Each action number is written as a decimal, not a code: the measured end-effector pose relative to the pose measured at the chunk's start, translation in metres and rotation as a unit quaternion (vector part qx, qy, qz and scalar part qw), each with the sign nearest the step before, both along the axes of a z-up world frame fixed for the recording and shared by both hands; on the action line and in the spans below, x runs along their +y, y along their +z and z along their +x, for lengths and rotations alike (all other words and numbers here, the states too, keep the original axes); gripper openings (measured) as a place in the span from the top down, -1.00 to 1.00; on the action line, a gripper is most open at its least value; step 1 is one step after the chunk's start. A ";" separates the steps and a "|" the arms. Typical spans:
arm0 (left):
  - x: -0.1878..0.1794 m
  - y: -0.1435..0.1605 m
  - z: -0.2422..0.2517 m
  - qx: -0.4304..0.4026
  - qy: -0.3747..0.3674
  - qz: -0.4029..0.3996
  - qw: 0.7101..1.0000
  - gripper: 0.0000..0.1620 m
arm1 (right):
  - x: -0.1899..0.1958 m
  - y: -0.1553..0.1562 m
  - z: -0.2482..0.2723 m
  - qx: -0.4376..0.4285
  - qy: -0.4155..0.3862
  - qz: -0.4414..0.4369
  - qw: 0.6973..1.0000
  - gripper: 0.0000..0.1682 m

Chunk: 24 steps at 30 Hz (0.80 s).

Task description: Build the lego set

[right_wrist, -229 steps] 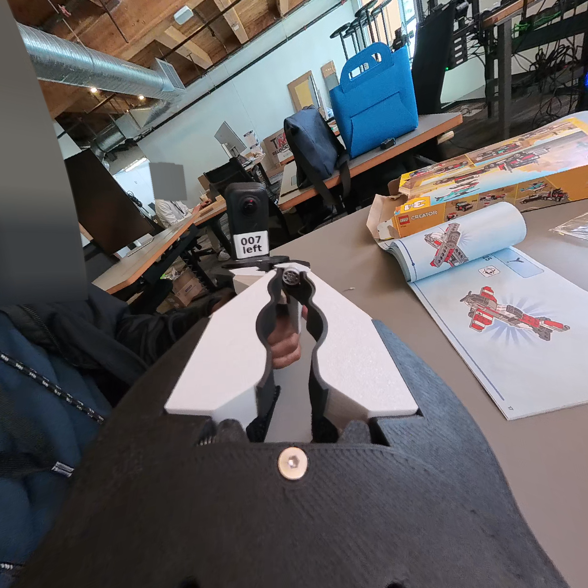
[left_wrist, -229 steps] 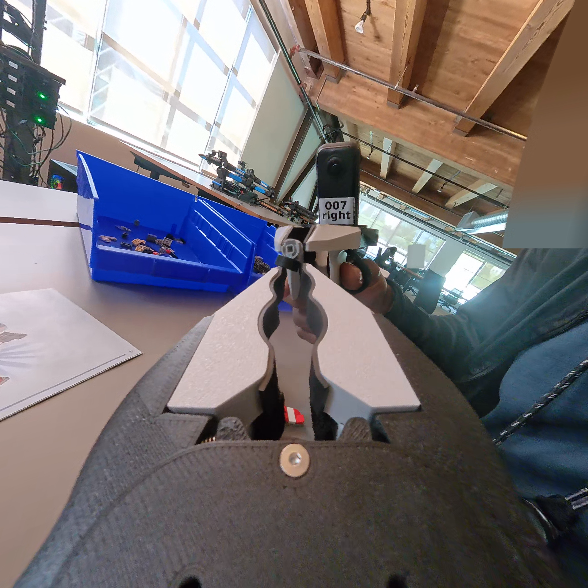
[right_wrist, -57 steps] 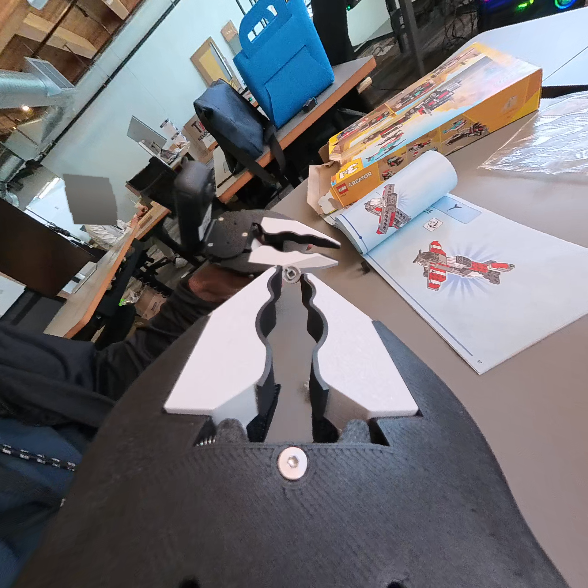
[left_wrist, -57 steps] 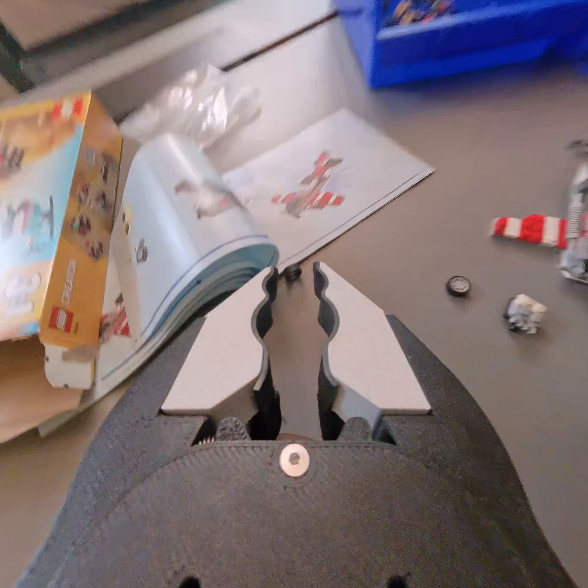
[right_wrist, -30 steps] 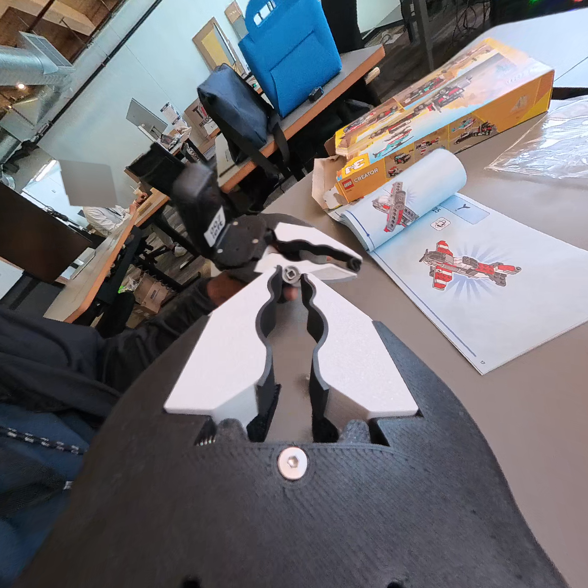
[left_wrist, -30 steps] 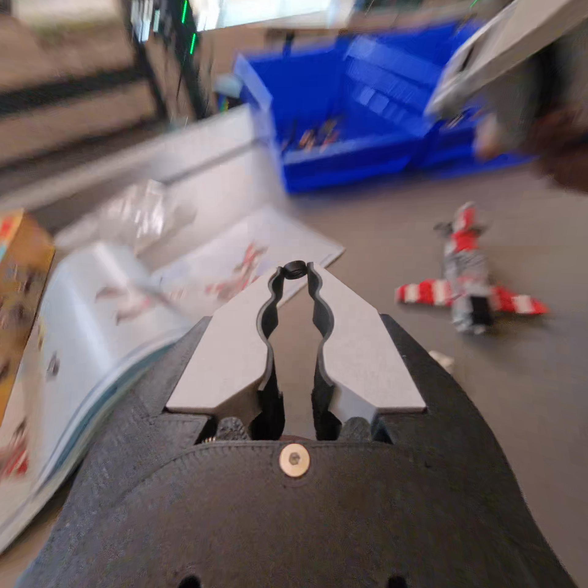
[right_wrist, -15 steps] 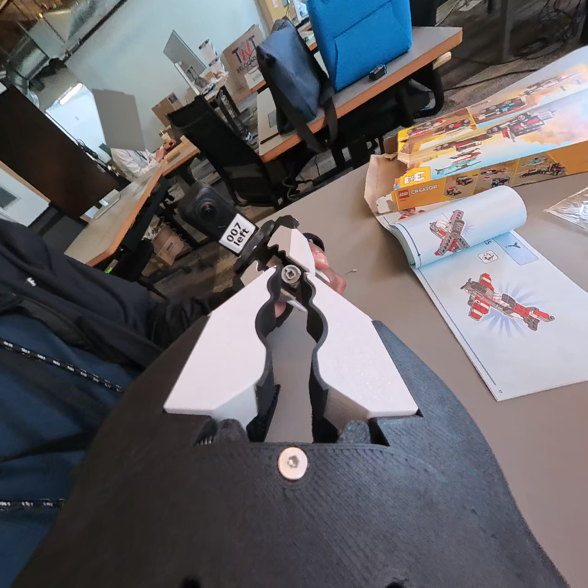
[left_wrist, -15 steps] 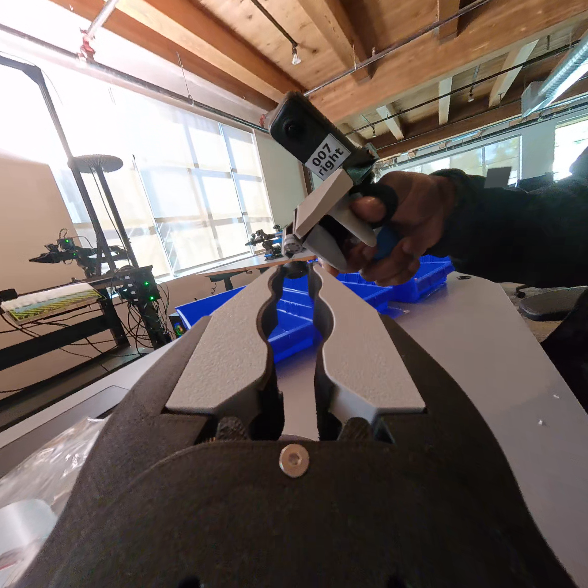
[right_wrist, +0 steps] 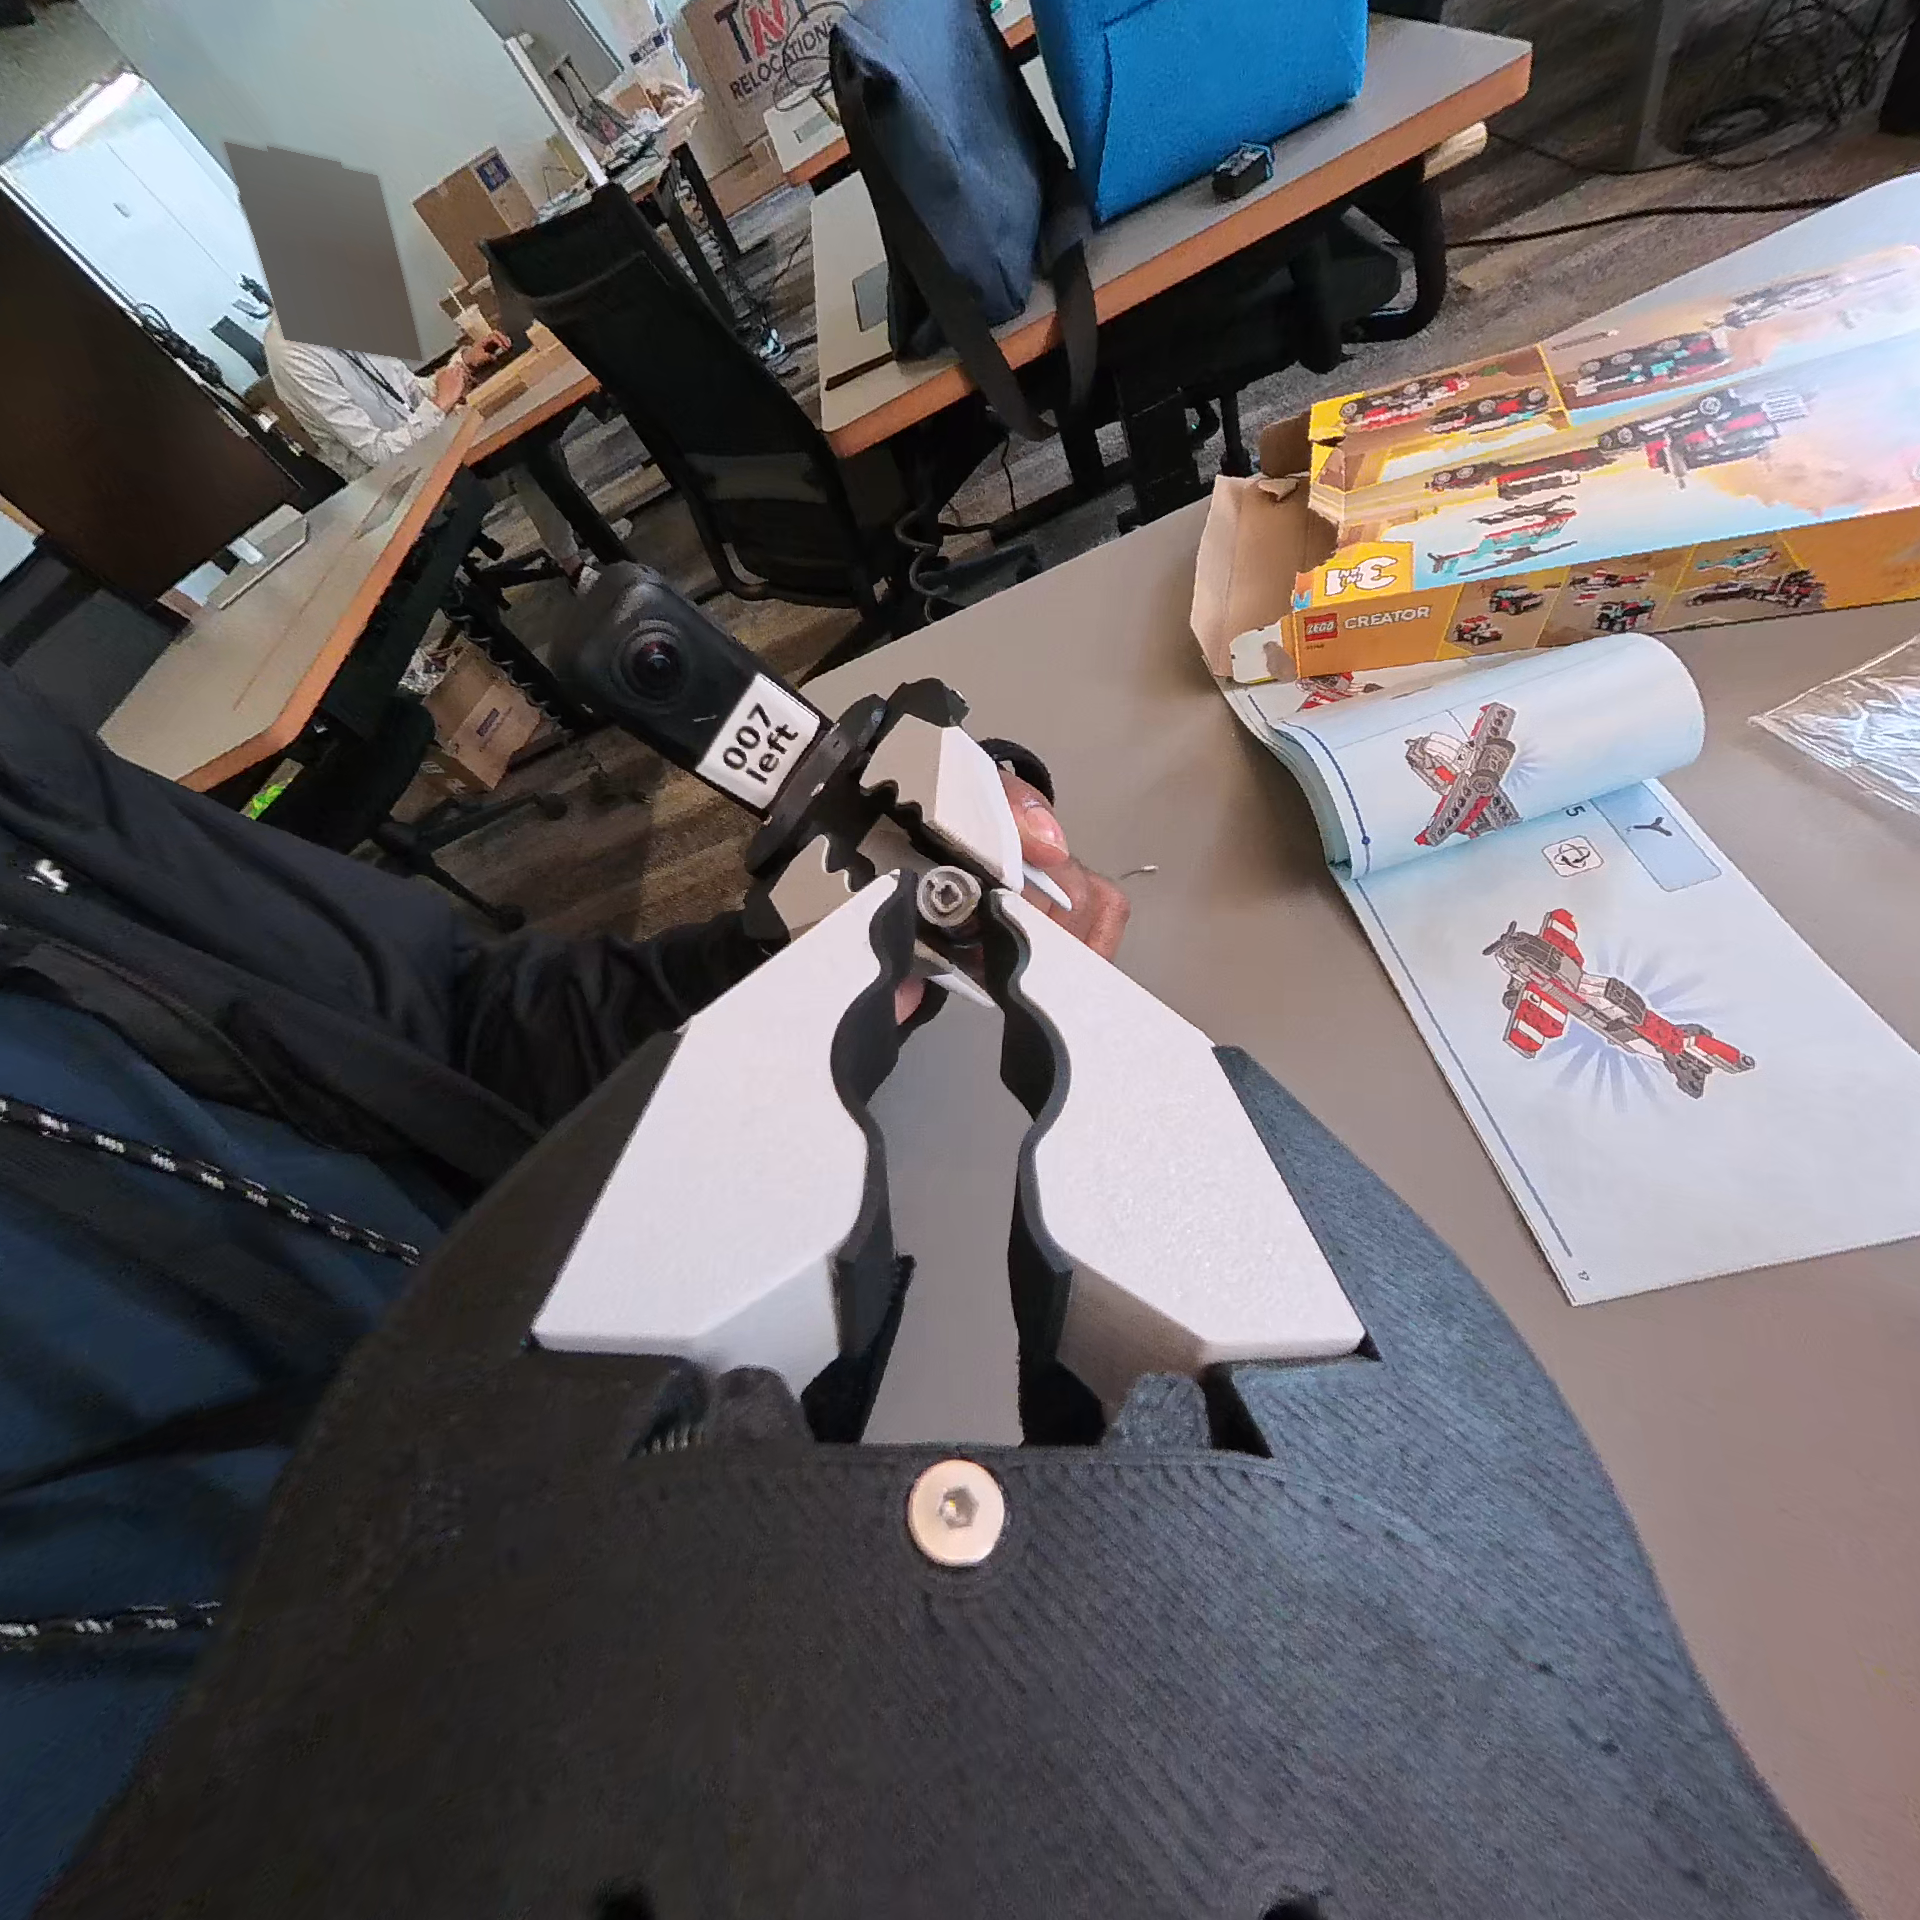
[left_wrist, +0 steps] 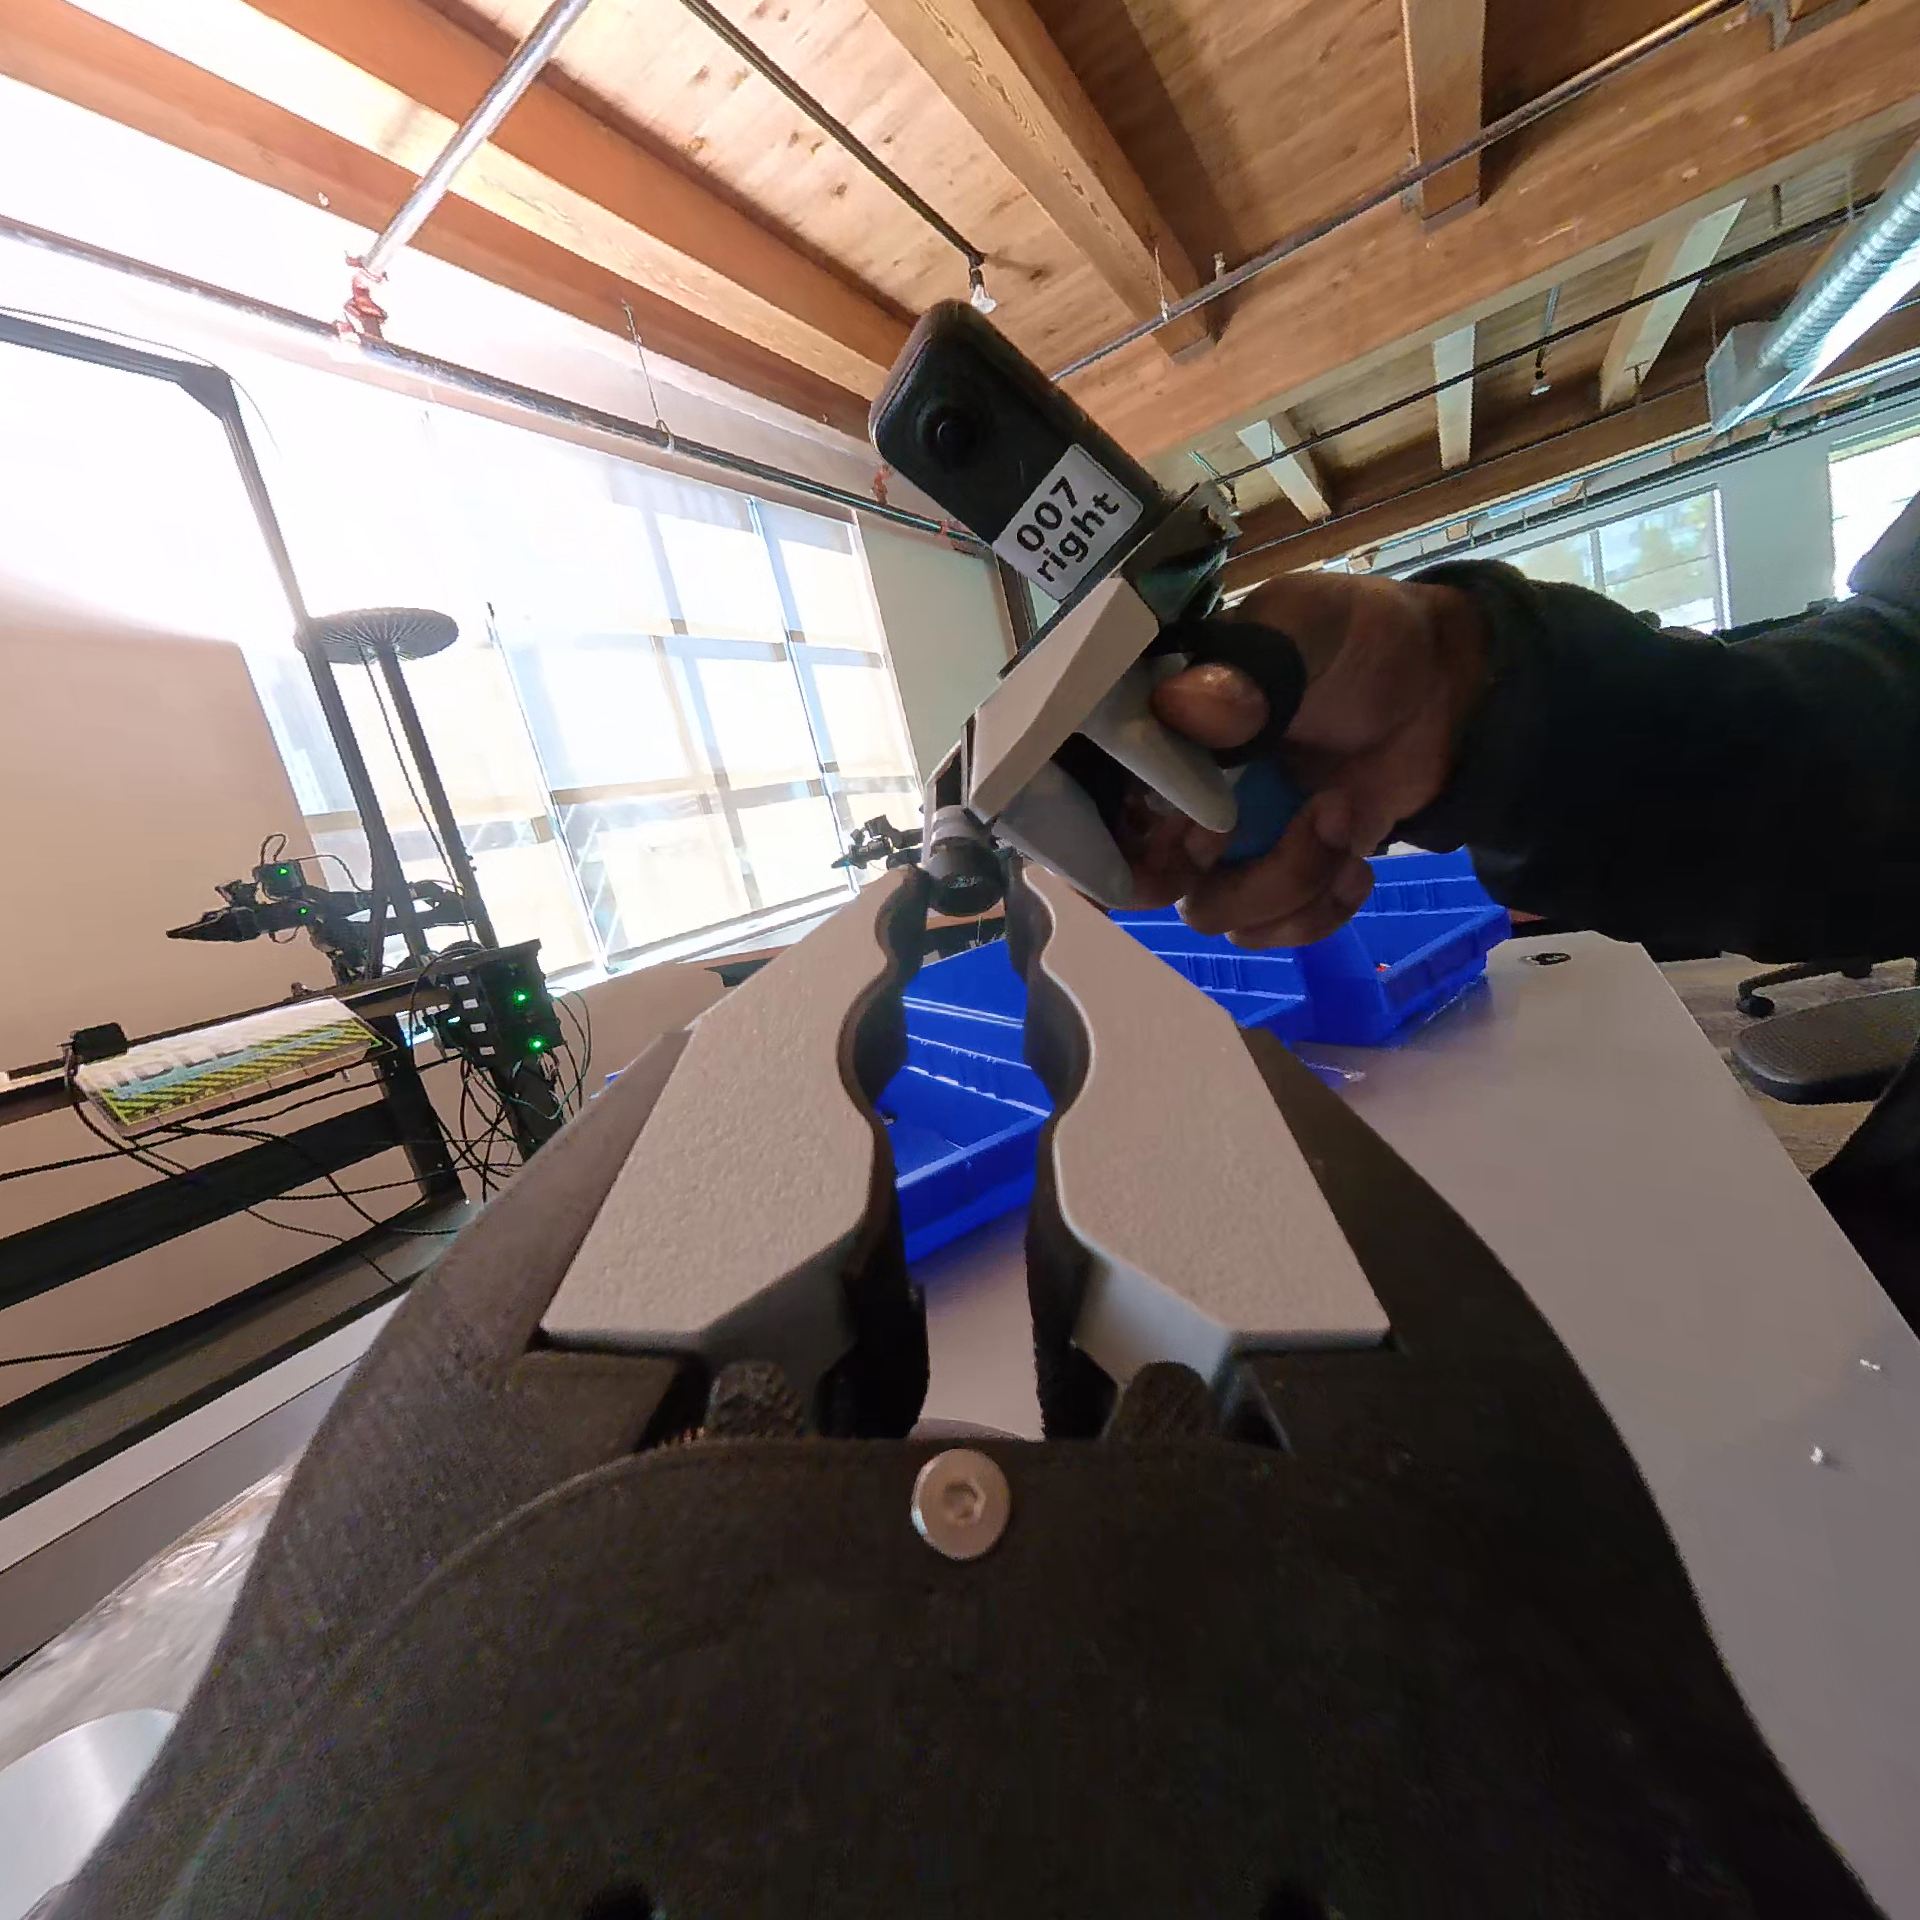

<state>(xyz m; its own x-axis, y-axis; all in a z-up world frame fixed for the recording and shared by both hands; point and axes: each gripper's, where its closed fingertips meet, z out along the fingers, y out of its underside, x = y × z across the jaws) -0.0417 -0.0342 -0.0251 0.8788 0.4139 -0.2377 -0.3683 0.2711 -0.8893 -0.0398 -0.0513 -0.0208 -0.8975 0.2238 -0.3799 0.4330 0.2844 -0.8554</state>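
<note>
A smooth grey-brown table [right_wrist: 1351, 1558] fills the right wrist view, with an open paper booklet [right_wrist: 1621, 997] lying flat on the right, its far pages curled into a roll, and a torn yellow cardboard box [right_wrist: 1558, 520] just beyond it. In the left wrist view, ribbed blue plastic bins [left_wrist: 1226, 987] sit on a pale grey surface, under a timber-beamed ceiling. Both grippers are raised, meeting tip to tip, each with pale, matte, wedge-shaped fingers with wavy black inner edges on a coarse black printed body. The left gripper [left_wrist: 961, 891] has its fingers nearly together, clamped on a small dark round piece [left_wrist: 964, 883] at the very tips. The right gripper [right_wrist: 948, 902] is likewise nearly closed, pinching a small grey cylinder [right_wrist: 943, 896], seen end-on with a cross-shaped hole. The two lego parts sit right against each other between the tips; whether they are joined cannot be told. A dark-sleeved hand [left_wrist: 1340, 748] grips the right tool.
</note>
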 end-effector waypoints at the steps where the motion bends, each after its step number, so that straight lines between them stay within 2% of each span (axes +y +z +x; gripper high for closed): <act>1: -0.001 0.001 0.000 0.001 0.000 0.002 1.000 0.83 | -0.001 0.001 0.000 0.001 0.000 0.000 1.000 0.86; 12: -0.003 0.006 0.002 -0.004 -0.008 0.026 1.000 0.83 | -0.002 0.006 0.000 -0.003 -0.009 -0.015 1.000 0.87; 17: -0.008 0.014 0.005 -0.014 -0.028 0.063 0.998 0.83 | 0.003 0.011 -0.005 -0.012 -0.021 -0.038 0.999 0.87; 24: -0.015 0.028 0.010 -0.032 -0.065 0.127 0.989 0.83 | -0.001 -0.001 -0.001 -0.057 -0.012 -0.067 0.996 0.87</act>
